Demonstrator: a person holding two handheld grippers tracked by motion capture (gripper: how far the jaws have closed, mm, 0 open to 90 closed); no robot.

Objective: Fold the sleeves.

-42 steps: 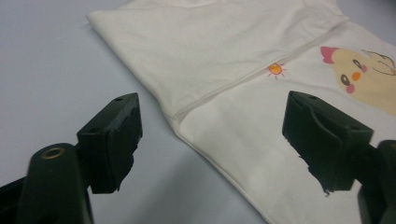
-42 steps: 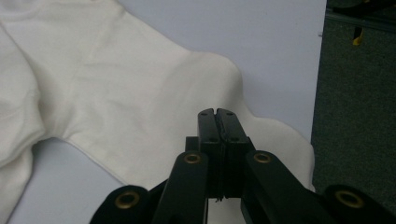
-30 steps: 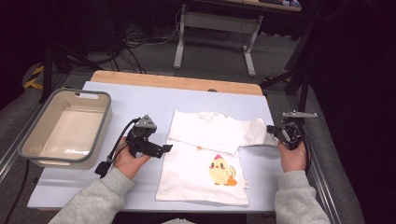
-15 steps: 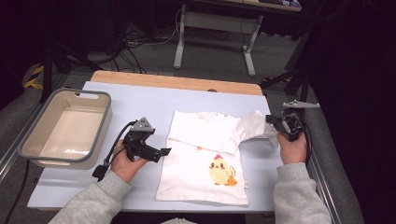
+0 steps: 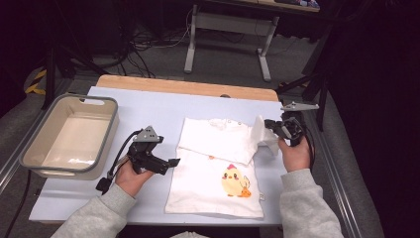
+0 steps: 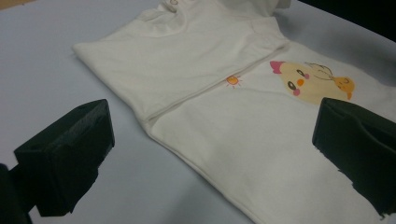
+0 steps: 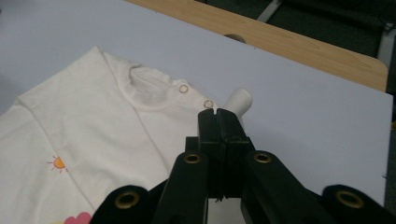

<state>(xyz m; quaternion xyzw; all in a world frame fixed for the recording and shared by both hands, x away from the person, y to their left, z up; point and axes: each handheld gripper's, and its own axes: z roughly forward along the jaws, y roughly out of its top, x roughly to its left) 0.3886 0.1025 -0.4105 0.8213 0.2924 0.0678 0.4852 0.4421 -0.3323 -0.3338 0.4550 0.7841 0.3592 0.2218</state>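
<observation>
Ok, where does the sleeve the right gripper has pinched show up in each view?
High view: the sleeve stands lifted at the shirt's right edge, beside the right gripper.
Left gripper view: top edge, right of middle.
Right gripper view: a white tip past the shut jaws.
Shared landmark: the collar snaps.

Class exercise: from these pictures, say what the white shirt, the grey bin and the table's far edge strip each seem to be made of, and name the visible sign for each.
Shirt: soft knit cloth, probably cotton; matte, it creases, folds and carries a printed chick.
Bin: likely moulded plastic; smooth walls, rounded rim, slight sheen.
Edge strip: looks like wood or wood laminate; tan with a faint grain.
</observation>
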